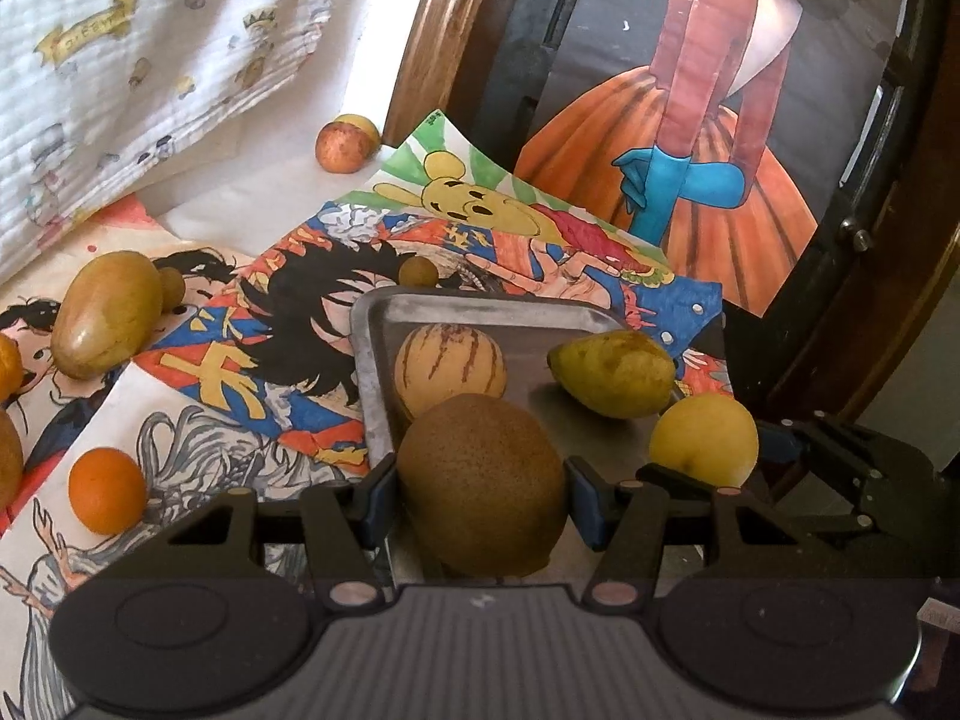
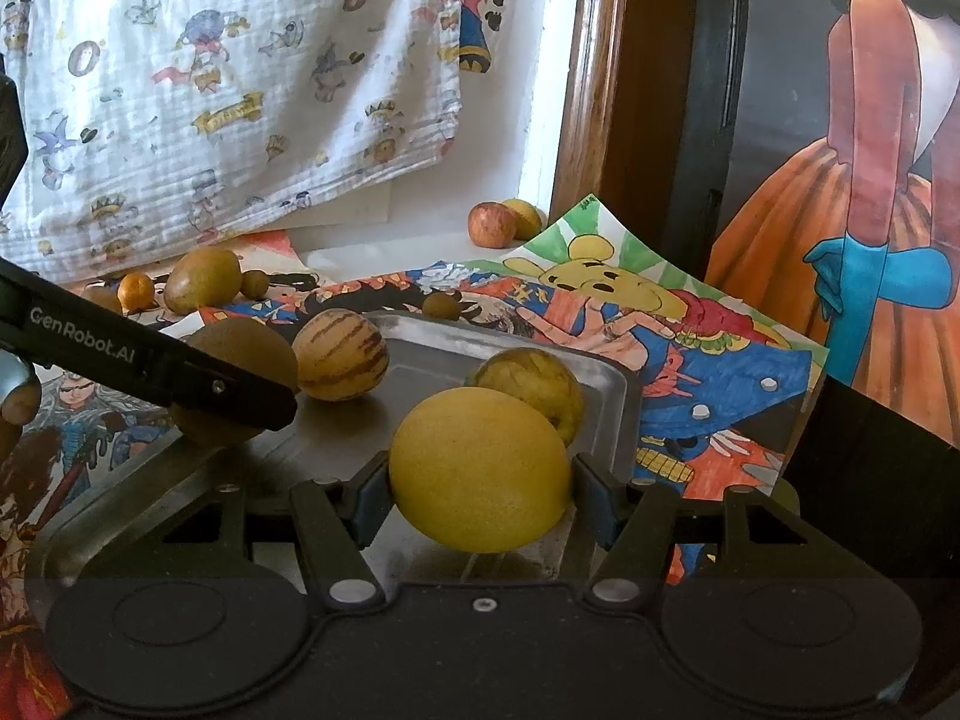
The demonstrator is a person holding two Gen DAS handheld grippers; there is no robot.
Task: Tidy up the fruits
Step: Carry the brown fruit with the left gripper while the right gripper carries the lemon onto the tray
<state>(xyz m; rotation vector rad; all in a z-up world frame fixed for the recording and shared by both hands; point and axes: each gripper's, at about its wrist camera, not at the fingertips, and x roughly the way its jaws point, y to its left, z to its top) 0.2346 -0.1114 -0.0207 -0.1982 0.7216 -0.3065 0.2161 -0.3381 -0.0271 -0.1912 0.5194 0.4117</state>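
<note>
My left gripper (image 1: 482, 489) is shut on a round brown fruit (image 1: 480, 483), held over the near left part of the metal tray (image 1: 372, 372). My right gripper (image 2: 480, 480) is shut on a yellow round fruit (image 2: 477, 468) over the tray's (image 2: 618, 390) near right side; that fruit also shows in the left wrist view as the yellow fruit (image 1: 703, 439). On the tray lie a striped pale melon (image 1: 450, 369) and a yellow-green pear-like fruit (image 1: 612, 372). The left gripper's finger (image 2: 180, 363) crosses the brown fruit (image 2: 240, 354) in the right wrist view.
Loose fruits lie on coloured drawings: an orange (image 1: 107, 489), a large green-yellow mango (image 1: 107, 312), small brown balls (image 1: 418, 271), and an apple (image 1: 345, 146) by the wooden frame (image 1: 444, 42). A printed cloth (image 1: 150, 60) hangs behind. A painted panel (image 1: 720, 120) stands at right.
</note>
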